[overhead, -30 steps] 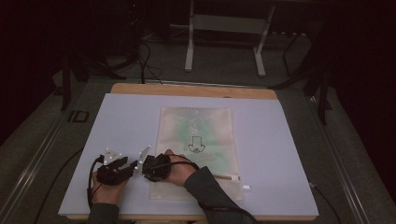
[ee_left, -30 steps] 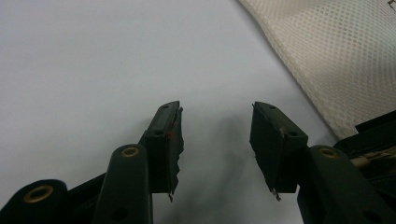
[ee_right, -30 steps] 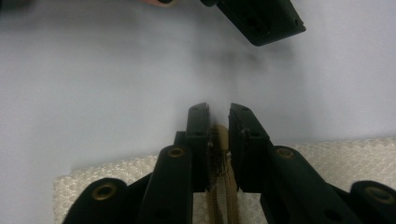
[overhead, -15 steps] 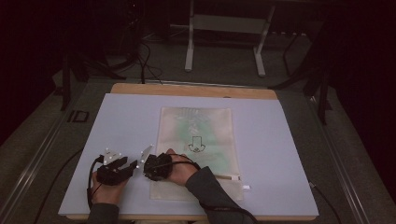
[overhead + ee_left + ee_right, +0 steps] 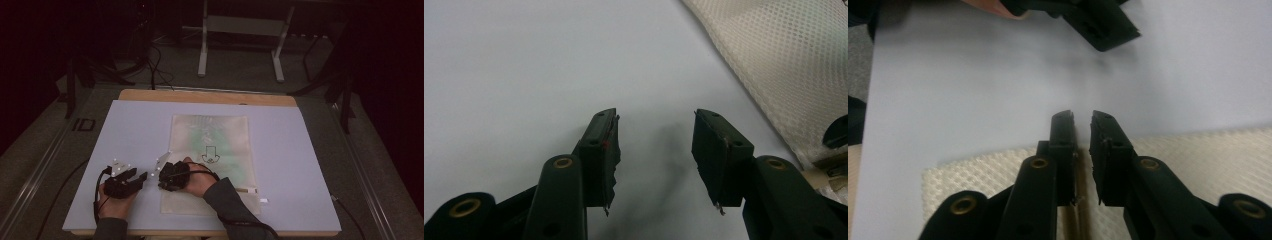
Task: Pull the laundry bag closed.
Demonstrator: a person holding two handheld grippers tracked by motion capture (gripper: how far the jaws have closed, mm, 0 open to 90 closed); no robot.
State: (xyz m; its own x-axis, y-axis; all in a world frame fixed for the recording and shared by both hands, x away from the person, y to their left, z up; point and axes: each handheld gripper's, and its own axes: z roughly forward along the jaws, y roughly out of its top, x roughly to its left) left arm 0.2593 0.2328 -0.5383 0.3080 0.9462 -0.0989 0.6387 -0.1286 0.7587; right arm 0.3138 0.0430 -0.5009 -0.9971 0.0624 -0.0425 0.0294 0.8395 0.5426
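High view: a flat cream mesh zip bag w/ a green tint inside and a printed arrow mark (image 5: 210,150) lies on the pale lilac-grey tabletop (image 5: 310,165), roughly centre, long side running away from the person. Right gripper (image 5: 163,161) sits at the bag's near-left corner, held in the right hand (image 5: 192,177), dark sleeve coming in from the bottom edge. Left gripper (image 5: 145,176) is just beside it, to the left, over bare tabletop and off the bag, held in the left hand (image 5: 116,202). A thin white zip-pull strip (image 5: 246,190) lies at the bag's near-right part.

Left gripper view: the two black jaws stand well apart w/ nothing between them, only bare tabletop (image 5: 524,75) below. The mesh bag's (image 5: 784,65) edge runs diagonally at upper right, apart from the jaws.

Right gripper view: jaws have just been opening a little; now a narrow gap between them, nearly closed. They reach over the bag's mesh edge (image 5: 973,175) toward bare tabletop (image 5: 973,75). A thin strip along the bag's edge runs under the gap near the left jaw, but whether the pads pinch it can't be told. The left gripper's black jaw (image 5: 1100,22) shows at the top, farther off.
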